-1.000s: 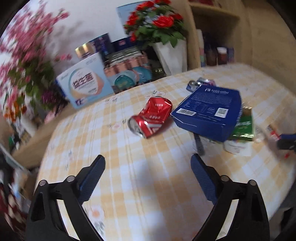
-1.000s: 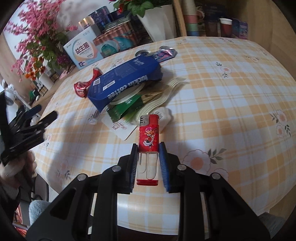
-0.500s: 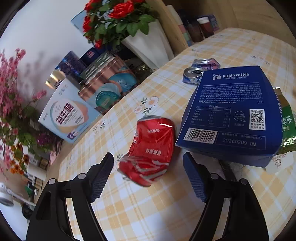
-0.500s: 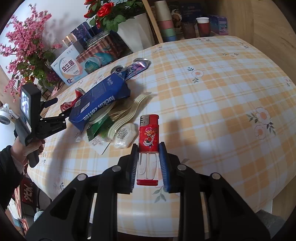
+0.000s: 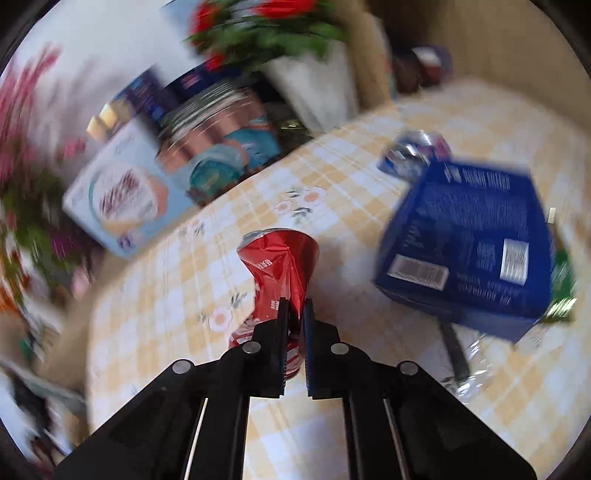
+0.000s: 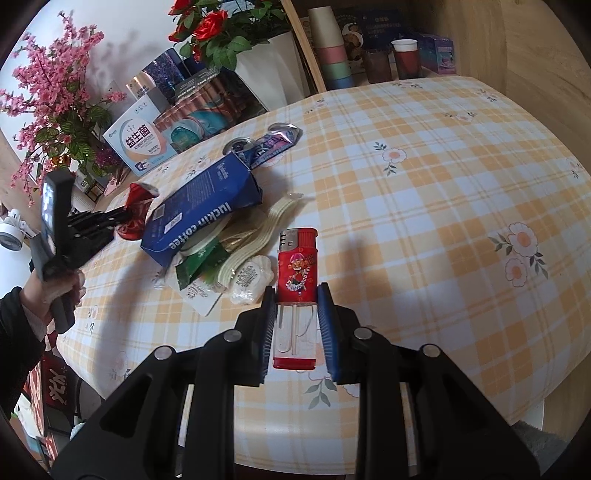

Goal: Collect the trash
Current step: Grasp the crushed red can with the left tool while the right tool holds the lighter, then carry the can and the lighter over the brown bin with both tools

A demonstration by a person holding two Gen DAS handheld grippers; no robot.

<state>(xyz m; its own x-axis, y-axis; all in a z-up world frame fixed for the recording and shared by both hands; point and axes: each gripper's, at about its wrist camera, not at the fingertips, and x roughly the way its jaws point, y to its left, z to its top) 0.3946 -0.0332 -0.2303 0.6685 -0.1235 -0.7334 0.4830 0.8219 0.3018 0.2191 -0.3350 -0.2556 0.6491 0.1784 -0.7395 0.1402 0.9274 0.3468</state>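
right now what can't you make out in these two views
- Left wrist view: motion blur smears the boxes and flowers behind the table; no print is readable.
- Left wrist view: the left hand-held gripper, just closed on the red can, covers the can's near end.
- Right wrist view: the blue box hides most of that can and the wrappers under it.
- Right wrist view: the right hand-held gripper covers the sides of the lighter.

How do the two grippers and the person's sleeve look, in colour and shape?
Both the left gripper and the right gripper have black angular frames with round silver rivets and blue ribbed finger pads. The sleeve at the hand is black.
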